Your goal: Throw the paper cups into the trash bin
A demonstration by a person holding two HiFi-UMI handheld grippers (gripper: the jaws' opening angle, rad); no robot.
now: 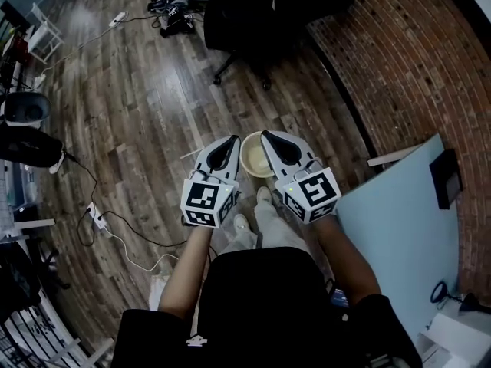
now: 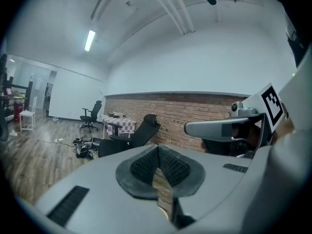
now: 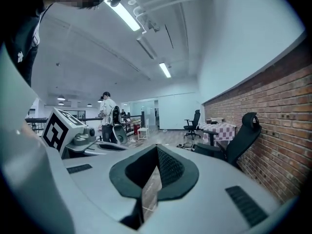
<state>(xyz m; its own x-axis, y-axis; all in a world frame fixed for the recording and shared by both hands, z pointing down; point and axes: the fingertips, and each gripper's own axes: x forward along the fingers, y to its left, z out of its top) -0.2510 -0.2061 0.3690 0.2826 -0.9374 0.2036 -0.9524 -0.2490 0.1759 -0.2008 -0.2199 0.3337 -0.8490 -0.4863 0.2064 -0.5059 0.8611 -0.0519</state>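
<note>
In the head view a round cream trash bin [image 1: 256,156] stands on the wood floor just in front of the person's feet. My left gripper [image 1: 228,144] hangs at its left rim and my right gripper [image 1: 269,137] at its right rim, both pointing forward at waist height. Each one is shut with nothing between its pads. In the left gripper view the pads [image 2: 168,165] meet, and the right gripper [image 2: 228,128] shows beside them. The right gripper view shows its own pads [image 3: 165,168] together and the left gripper [image 3: 73,133] alongside. No paper cup is in view.
A black office chair [image 1: 257,21] stands ahead, with cables and gear [image 1: 175,10] on the floor beyond it. A pale blue table [image 1: 406,228] lies at the right, beside a brick surface [image 1: 399,52]. A power strip and cord [image 1: 103,225] lie at the left. A person [image 3: 107,117] stands far off.
</note>
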